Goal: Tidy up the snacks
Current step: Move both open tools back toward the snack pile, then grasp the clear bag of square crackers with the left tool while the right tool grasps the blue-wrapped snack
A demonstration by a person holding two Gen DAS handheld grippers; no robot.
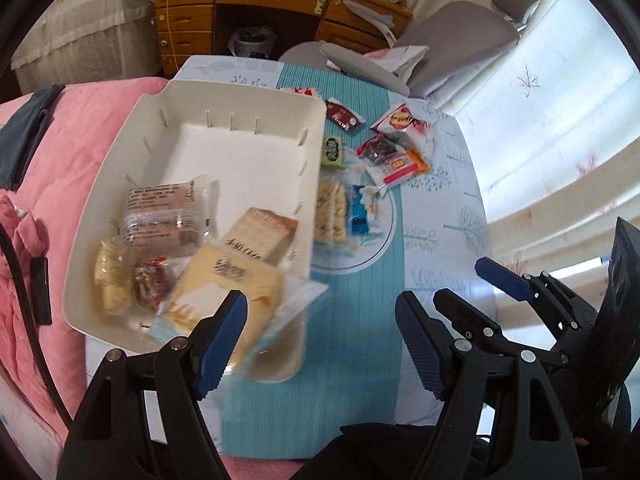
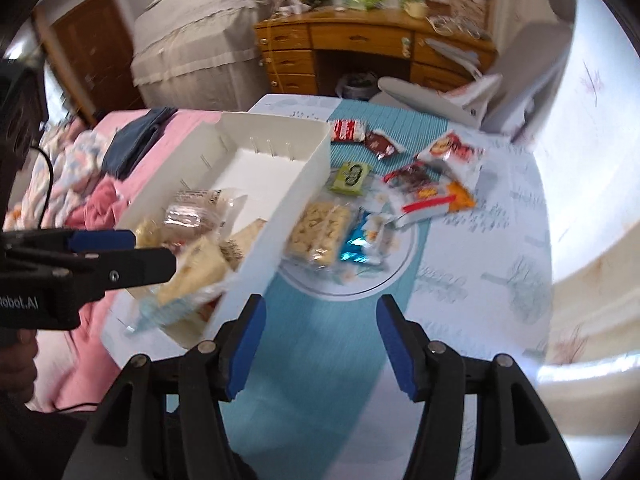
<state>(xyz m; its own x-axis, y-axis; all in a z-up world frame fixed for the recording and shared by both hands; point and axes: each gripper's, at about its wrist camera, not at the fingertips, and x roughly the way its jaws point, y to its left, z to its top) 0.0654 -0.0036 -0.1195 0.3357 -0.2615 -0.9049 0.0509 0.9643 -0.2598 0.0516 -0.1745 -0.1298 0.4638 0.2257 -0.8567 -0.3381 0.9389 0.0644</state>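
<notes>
Right wrist view: at left we see the white plastic bin (image 2: 308,168) holding crinkly wrapped snacks; the left claw (image 2: 132,248) hovers spread and empty over it. Ahead of the right claw (image 2: 320,344), also spread and empty, lies the clear biscuit pack (image 2: 320,232), long axis pointing away, nearest this claw.

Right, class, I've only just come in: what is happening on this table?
A person with a gripper in each hand is sorting wrapped snacks into a white plastic bin. Several packets already lie inside, including a yellow cake slice in clear wrap. Others, like the small green packet, wait on the patterned tablecloth. Left gripper and right gripper are both open and empty.
</notes>
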